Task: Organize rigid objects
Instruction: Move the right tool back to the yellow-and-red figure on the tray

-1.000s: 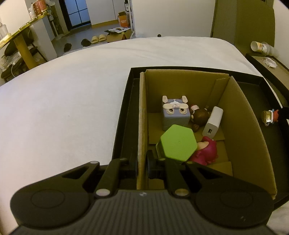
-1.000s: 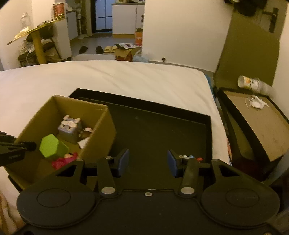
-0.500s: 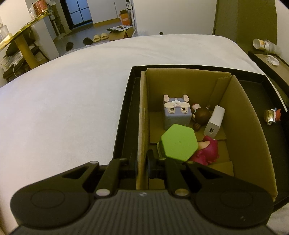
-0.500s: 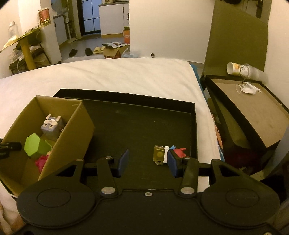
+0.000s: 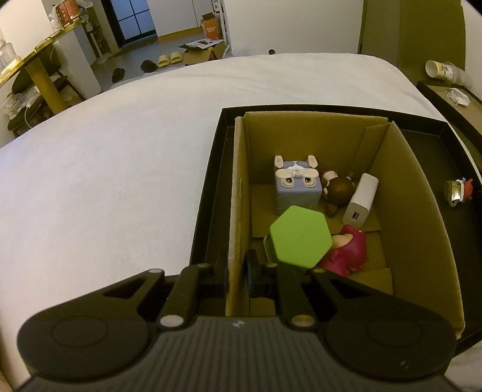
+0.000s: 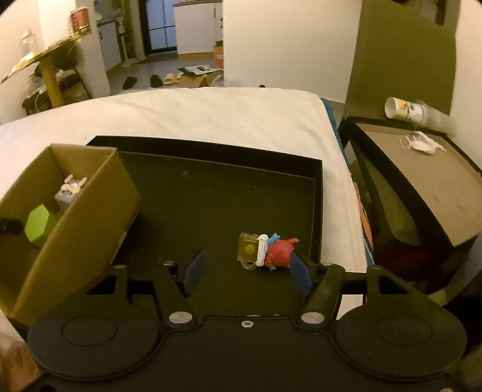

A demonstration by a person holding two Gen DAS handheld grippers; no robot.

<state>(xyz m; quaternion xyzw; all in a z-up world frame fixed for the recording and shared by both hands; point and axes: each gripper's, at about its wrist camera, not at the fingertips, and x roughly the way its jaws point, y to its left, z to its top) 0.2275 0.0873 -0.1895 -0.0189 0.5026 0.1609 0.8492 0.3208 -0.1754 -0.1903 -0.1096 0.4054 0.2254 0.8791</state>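
Surface: white bed (image 5: 120, 169) carrying a shallow black tray (image 6: 211, 181).
Left gripper (image 5: 237, 268): clamped on the brown cardboard box (image 5: 406, 217) wall.
Right gripper (image 6: 245, 265): jaws opening, pads clear of the small red figurine with yellow block (image 6: 266, 248) lying between them on the tray floor.

A wide white bed (image 5: 120, 156) fills the room under dim, warm light. Past its far edge lies pale floor with slippers (image 5: 169, 58) and an open cardboard carton (image 5: 205, 52) — plain white walls (image 6: 286, 39) beyond. A gold-topped table (image 5: 39, 54) stands far left, a dark doorway (image 6: 159, 24) behind.
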